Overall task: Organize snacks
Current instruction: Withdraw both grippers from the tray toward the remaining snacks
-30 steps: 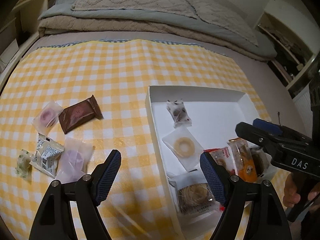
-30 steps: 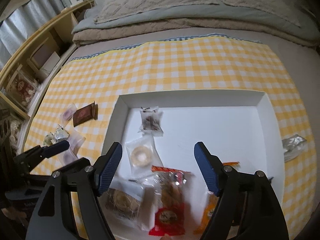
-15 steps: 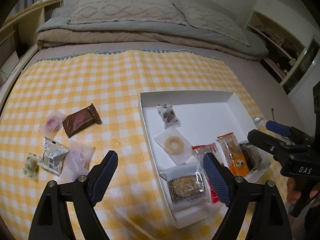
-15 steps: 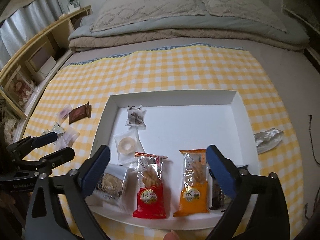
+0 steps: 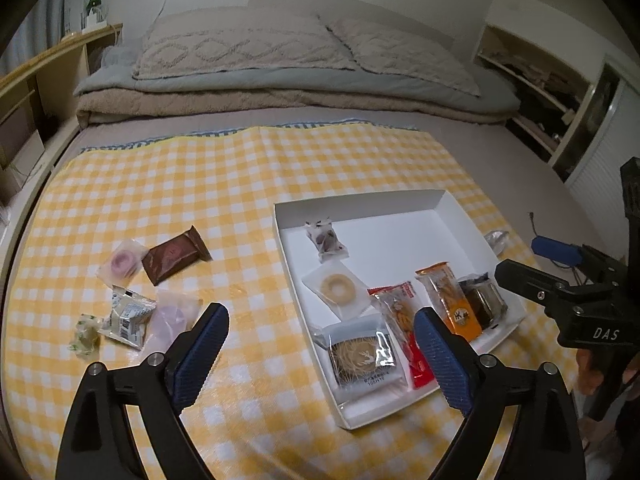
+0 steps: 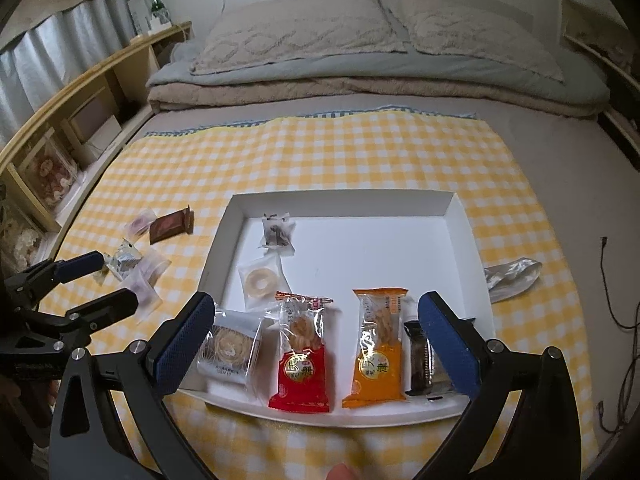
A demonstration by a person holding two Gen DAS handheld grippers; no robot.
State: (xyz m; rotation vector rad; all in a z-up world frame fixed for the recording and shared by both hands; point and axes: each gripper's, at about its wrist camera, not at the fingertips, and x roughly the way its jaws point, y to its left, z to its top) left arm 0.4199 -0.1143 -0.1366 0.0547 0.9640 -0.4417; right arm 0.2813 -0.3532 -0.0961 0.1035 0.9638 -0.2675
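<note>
So, both grippers hang above a yellow checked cloth [image 6: 360, 152] on a bed, w/ nothing between the fingers. Left gripper [image 5: 320, 344] is spread wide, blue pads apart. Right gripper [image 6: 316, 340] is spread wide too.

White tray [image 6: 344, 202] sits on the cloth, w/ snacks inside. In the right wrist view, a row lies along the tray's 6 o'clock edge: clear pack w/ a round cake [image 6: 230, 350] at 8 o'clock, red snack bag [image 6: 300, 356] just beside it, orange snack bag [image 6: 378, 348] near the middle, dark wrapped snack [image 6: 420, 356] at 4 o'clock, partly behind the right pad. Ring cookie pack [image 6: 260, 280] lies farther up at 9 o'clock, and a small clear pack w/ dark bits [image 6: 276, 234] sits at 10 o'clock.

Outside the tray, in the left wrist view, a small bunch of snacks lies on the cloth at 9 o'clock: brown bar [image 5: 176, 254], pink ring pack [image 5: 122, 262] touching it, white printed pack [image 5: 128, 316], pale purple pack [image 5: 174, 316], and a small green candy [image 5: 84, 334].

Silver wrapper [image 6: 512, 272] lies on the cloth just beside the tray's 3 o'clock wall.
</note>
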